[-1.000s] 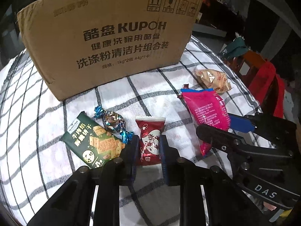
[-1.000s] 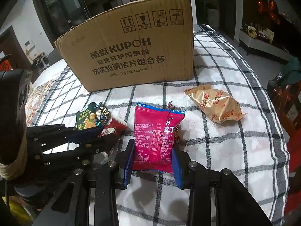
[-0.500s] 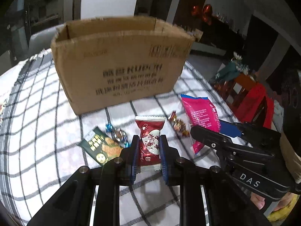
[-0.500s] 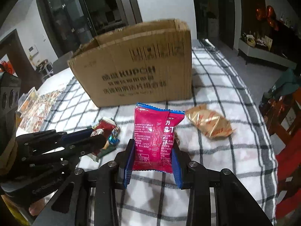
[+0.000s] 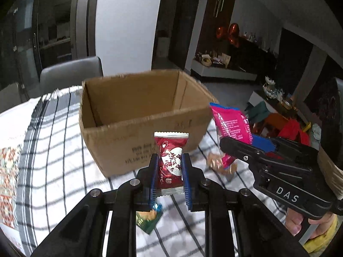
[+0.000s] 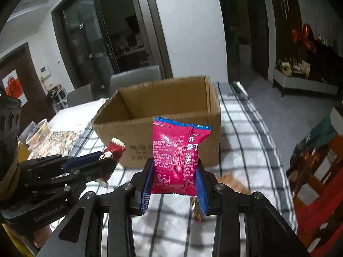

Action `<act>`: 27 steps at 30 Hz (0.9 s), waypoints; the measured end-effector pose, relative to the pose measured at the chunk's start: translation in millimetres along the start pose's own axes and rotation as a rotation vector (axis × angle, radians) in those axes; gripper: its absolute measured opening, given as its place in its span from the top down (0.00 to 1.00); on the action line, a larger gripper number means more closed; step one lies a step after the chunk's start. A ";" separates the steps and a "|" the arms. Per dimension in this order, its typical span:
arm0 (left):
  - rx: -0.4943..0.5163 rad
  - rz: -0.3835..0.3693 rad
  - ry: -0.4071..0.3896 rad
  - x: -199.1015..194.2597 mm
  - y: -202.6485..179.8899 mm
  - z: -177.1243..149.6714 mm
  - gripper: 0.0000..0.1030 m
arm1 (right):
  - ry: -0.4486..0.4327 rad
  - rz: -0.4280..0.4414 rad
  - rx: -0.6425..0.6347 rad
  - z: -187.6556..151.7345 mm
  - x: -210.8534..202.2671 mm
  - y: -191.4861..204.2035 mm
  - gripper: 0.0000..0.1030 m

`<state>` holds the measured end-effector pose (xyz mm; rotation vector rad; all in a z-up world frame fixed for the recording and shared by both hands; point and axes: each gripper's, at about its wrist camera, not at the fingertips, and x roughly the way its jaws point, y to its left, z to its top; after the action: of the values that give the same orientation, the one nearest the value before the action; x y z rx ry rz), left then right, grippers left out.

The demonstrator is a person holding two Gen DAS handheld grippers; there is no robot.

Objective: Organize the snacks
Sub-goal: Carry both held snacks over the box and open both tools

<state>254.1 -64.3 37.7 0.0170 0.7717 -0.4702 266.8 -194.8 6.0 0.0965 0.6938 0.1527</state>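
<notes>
My left gripper (image 5: 170, 177) is shut on a dark red candy packet (image 5: 171, 160) with a white heart, held in the air in front of the open cardboard box (image 5: 141, 117). My right gripper (image 6: 174, 184) is shut on a pink snack bag (image 6: 179, 156) with a blue top edge, also raised before the box (image 6: 163, 115). Each gripper shows in the other's view: the right one with the pink bag (image 5: 232, 126), the left one with the red packet (image 6: 112, 150). The box's inside looks empty as far as it shows.
On the checked tablecloth (image 5: 53, 150) lie a green cracker pack (image 5: 150, 220) under my left gripper, a golden snack bag (image 6: 233, 184) and a small wrapped candy (image 6: 198, 212). Grey chairs (image 6: 135, 79) stand behind the table; a red chair (image 6: 317, 184) stands at the right.
Both grippers have risen well above the table with their packets, from lying level on the cloth to a height where the box's open top shows.
</notes>
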 end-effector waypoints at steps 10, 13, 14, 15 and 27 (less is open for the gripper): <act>0.033 0.037 -0.068 -8.7 12.6 49.7 0.79 | -0.051 -0.005 -0.077 58.4 2.9 6.9 0.64; 0.032 0.039 -0.073 -6.5 17.6 61.5 0.79 | -0.050 0.005 -0.079 70.0 10.0 7.2 0.64; 0.032 0.041 -0.072 -4.7 19.6 65.0 0.79 | -0.047 0.011 -0.078 75.1 13.7 6.9 0.64; 0.031 0.043 -0.071 -2.7 21.5 68.0 0.79 | -0.046 0.014 -0.079 78.4 16.1 6.4 0.64; 0.046 0.101 -0.043 34.0 40.4 97.8 0.75 | -0.006 0.020 -0.113 101.2 60.7 7.5 0.64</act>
<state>357.1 -59.8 79.1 0.0878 0.7144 -0.3915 377.0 -180.8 46.2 -0.0041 0.6773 0.2102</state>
